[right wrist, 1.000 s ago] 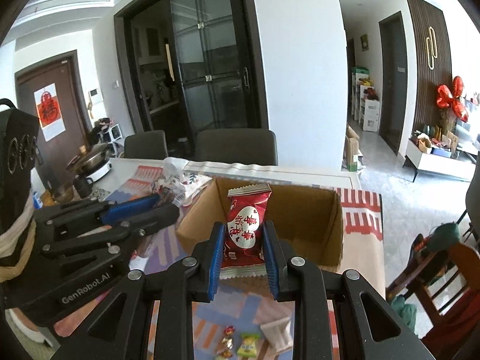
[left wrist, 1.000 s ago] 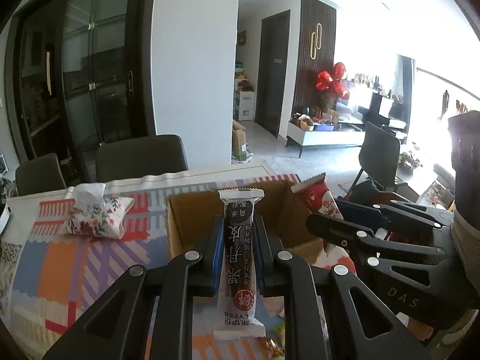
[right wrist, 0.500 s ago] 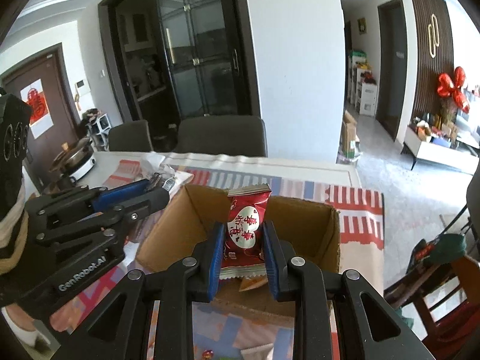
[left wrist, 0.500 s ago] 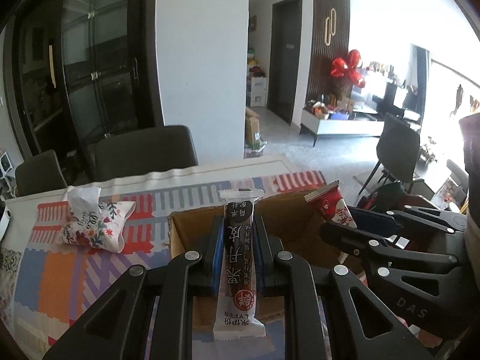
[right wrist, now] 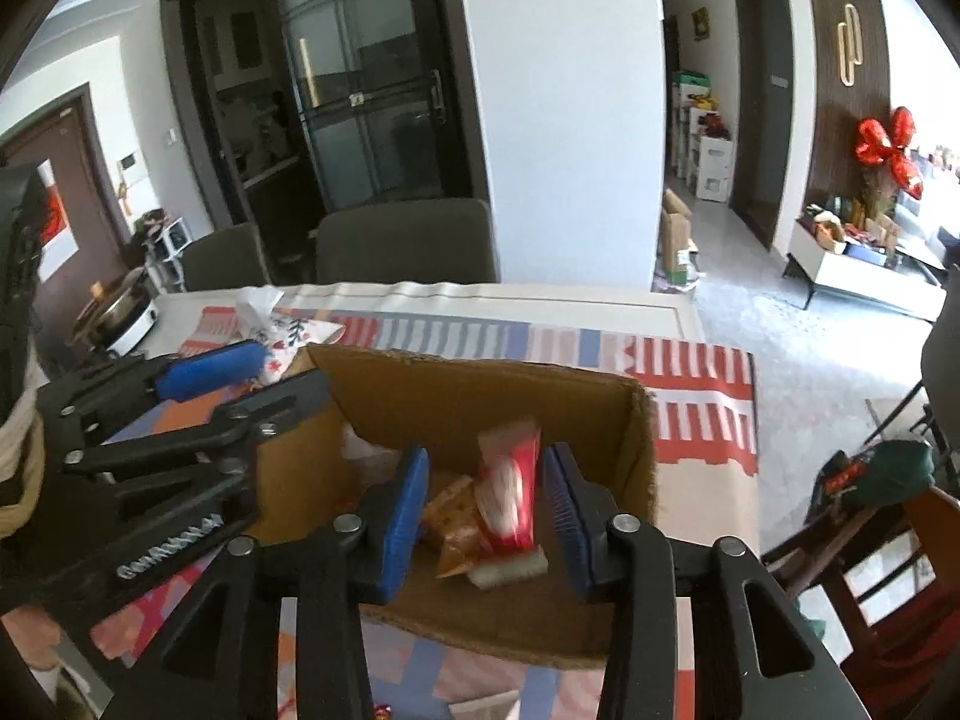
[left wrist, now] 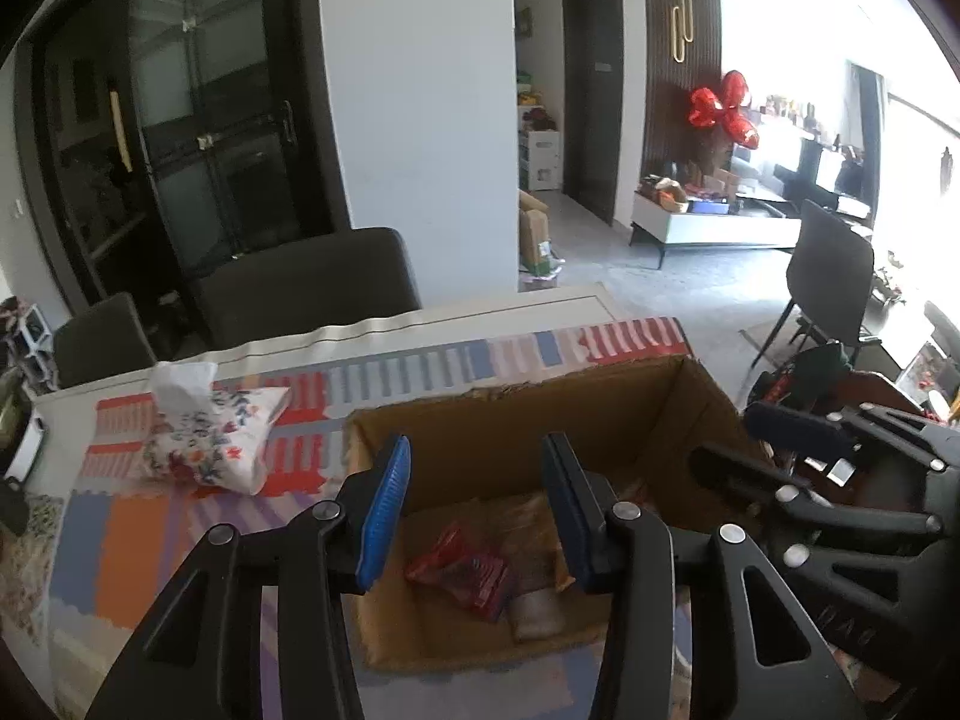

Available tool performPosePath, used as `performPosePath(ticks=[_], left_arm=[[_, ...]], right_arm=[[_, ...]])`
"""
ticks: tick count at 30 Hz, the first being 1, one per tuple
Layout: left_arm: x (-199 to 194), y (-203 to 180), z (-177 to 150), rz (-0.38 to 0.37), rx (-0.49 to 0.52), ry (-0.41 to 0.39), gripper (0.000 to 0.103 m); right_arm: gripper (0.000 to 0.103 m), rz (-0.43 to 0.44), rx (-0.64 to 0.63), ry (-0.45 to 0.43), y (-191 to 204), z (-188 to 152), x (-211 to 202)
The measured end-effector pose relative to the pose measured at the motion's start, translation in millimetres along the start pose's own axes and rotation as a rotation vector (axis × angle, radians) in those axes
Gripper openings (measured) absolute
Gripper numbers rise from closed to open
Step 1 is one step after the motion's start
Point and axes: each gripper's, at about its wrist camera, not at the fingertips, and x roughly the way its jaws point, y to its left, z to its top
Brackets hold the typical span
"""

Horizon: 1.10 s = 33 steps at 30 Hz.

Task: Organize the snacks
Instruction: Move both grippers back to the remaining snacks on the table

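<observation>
An open cardboard box [left wrist: 510, 402] stands on the patterned tablecloth, and both grippers hang over it. My left gripper [left wrist: 474, 456] has its jaws opening with nothing between them. Below it a red packet [left wrist: 462, 576] and a pale packet [left wrist: 537, 612] lie on the box floor. My right gripper [right wrist: 487, 462] is also opening. A blurred red-and-white snack packet [right wrist: 510, 492] drops between its pads, close to the right one, above an orange packet [right wrist: 456, 516] in the box [right wrist: 480, 372]. Each gripper shows in the other's view: right [left wrist: 750, 441], left [right wrist: 282, 369].
A floral tissue pack [left wrist: 210, 444] lies on the cloth left of the box. Dark chairs [left wrist: 306, 288] stand behind the table. A pot [right wrist: 120, 312] sits at the far left. Small loose sweets [right wrist: 381, 711] lie on the cloth in front of the box. A wooden chair [right wrist: 888, 540] stands to the right.
Both grippers came forward and down over the box, then opened. The dark snack bar has left the left gripper. The red-and-white packet has slipped free of the right pads.
</observation>
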Motion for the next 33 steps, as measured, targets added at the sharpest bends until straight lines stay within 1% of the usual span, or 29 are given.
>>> performPosePath(ticks=[3, 5, 10, 14, 16, 19, 21, 22, 24, 29, 31, 33], left_arm=[[-17, -1, -10, 0.003, -0.011, -0.015, 0.045], [-28, -4, -19, -0.012, -0.011, -0.018, 0.045], [-58, -14, -43, -0.030, 0.004, -0.039, 0.045], [-74, -22, -61, -0.041, 0.009, -0.047, 0.045], [-80, -26, -72, -0.051, 0.011, -0.044, 0.045], [-88, -31, -88, -0.052, 0.016, -0.046, 0.045], [-92, -32, -98, -0.054, 0.008, -0.041, 0.046], [-94, -33, -105, -0.056, 0.002, -0.038, 0.046], [-97, -36, -116, -0.060, 0.006, -0.027, 0.046], [-97, -45, -143, -0.085, 0.015, 0.018, 0.046], [-97, -49, -152, -0.092, 0.015, 0.033, 0.046], [-95, -51, -162, -0.106, 0.008, 0.052, 0.046]], right_arm=[[0.042, -0.003, -0.003, -0.018, 2, -8, -16], [0.044, -0.005, -0.002, -0.032, 2, -15, -27], [0.045, 0.017, -0.009, -0.048, 4, -37, -52], [0.045, 0.039, -0.001, -0.053, 6, -54, -67], [0.048, 0.036, 0.005, -0.053, 6, -63, -72], [0.049, 0.030, 0.002, -0.048, 8, -80, -80], [0.050, 0.031, -0.003, -0.040, 9, -91, -84], [0.053, 0.033, -0.004, -0.033, 9, -97, -85], [0.055, 0.041, -0.003, -0.025, 10, -106, -86], [0.055, 0.046, -0.011, 0.000, 10, -135, -90], [0.061, 0.045, -0.009, 0.014, 9, -146, -90], [0.062, 0.041, -0.008, 0.023, 4, -158, -91]])
